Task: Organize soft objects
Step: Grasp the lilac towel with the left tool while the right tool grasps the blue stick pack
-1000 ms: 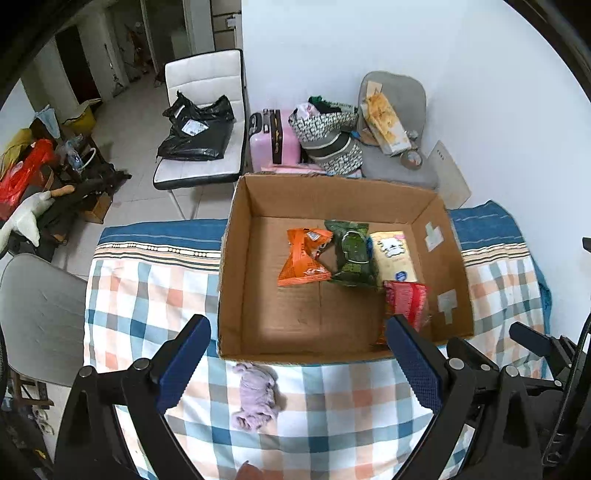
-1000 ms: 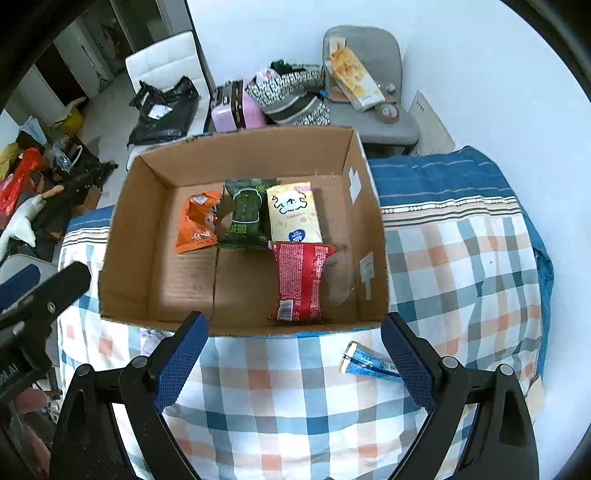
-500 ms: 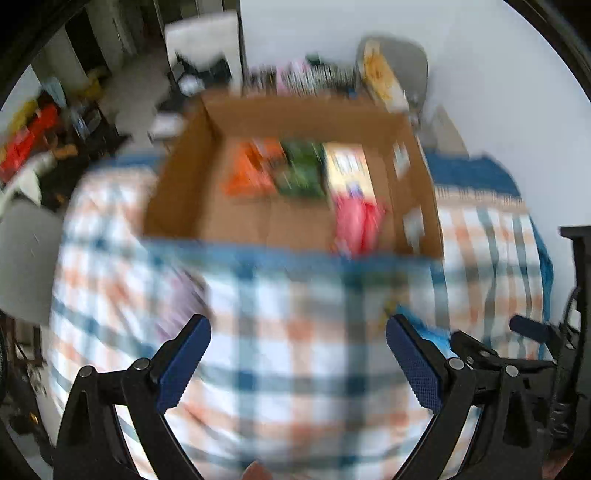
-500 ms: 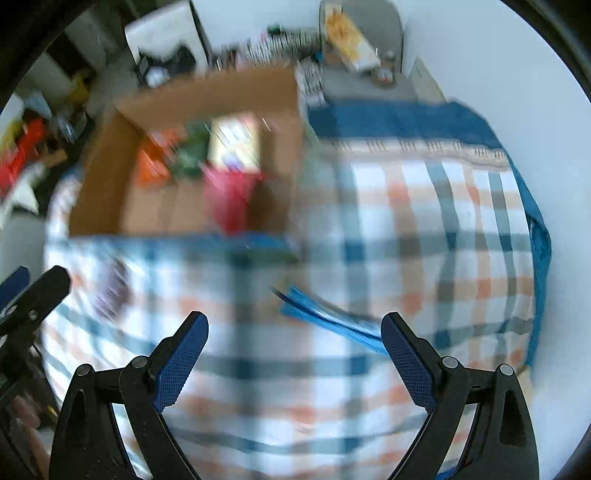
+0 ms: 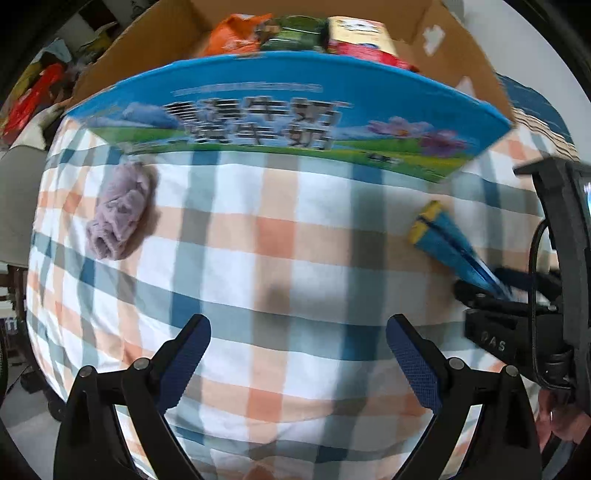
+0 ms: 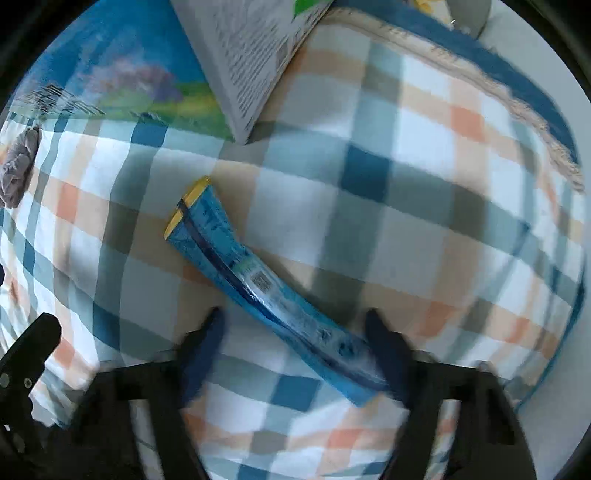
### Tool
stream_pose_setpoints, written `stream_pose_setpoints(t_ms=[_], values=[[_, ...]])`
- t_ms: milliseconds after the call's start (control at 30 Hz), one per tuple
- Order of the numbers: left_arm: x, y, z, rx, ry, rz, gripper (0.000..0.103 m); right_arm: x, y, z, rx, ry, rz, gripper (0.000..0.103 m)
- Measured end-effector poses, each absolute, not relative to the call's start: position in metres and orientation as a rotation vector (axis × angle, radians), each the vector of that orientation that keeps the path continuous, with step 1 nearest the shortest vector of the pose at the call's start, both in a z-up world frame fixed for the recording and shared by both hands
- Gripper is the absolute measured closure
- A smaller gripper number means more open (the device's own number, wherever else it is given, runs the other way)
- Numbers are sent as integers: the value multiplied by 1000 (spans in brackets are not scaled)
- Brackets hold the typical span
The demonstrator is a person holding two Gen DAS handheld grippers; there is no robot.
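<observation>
A long blue snack packet [image 6: 236, 258] with a yellow end lies slantwise on the checked cloth [image 6: 369, 184]. My right gripper [image 6: 295, 343] points down over the packet's lower end, and its jaws are closing. The packet lies between them, close by the right finger, and the left finger stands clear of it. The packet [image 5: 443, 240] also shows in the left wrist view. My left gripper [image 5: 297, 354] is open over bare cloth with nothing between its fingers. A crumpled purple cloth [image 5: 118, 212] lies to its upper left. The cardboard box [image 5: 295, 122] holds several snack bags [image 5: 236, 33].
The box's blue printed wall [image 6: 110, 85] stands just beyond both grippers. The right hand's tool [image 5: 554, 295] fills the right edge of the left wrist view. The cloth's blue border [image 6: 498, 66] marks the far right edge. Red bags and clutter [image 5: 33, 99] lie on the floor at left.
Both grippers have come down close to the cloth, and the box has slid to the top of both views. The right jaws have narrowed around the blue packet's end. The left jaws keep their width.
</observation>
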State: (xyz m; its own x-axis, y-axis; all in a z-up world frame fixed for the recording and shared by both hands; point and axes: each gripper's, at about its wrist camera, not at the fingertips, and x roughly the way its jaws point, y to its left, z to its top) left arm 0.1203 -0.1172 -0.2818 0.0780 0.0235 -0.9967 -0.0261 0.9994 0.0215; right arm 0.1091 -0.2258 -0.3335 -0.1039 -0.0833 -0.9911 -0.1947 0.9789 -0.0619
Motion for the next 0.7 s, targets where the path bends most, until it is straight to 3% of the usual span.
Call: stream_pose_setpoints(t_ms=[200, 433, 700], values=[[118, -79, -263, 15, 1434, 96, 6, 89, -228, -328, -61, 1730, 38, 82], [140, -5, -243, 24, 1386, 159, 6, 55, -213, -280, 185, 1632, -3, 84], [187, 55, -282, 2, 1516, 163, 6, 40, -185, -272, 359, 1608, -25, 84]])
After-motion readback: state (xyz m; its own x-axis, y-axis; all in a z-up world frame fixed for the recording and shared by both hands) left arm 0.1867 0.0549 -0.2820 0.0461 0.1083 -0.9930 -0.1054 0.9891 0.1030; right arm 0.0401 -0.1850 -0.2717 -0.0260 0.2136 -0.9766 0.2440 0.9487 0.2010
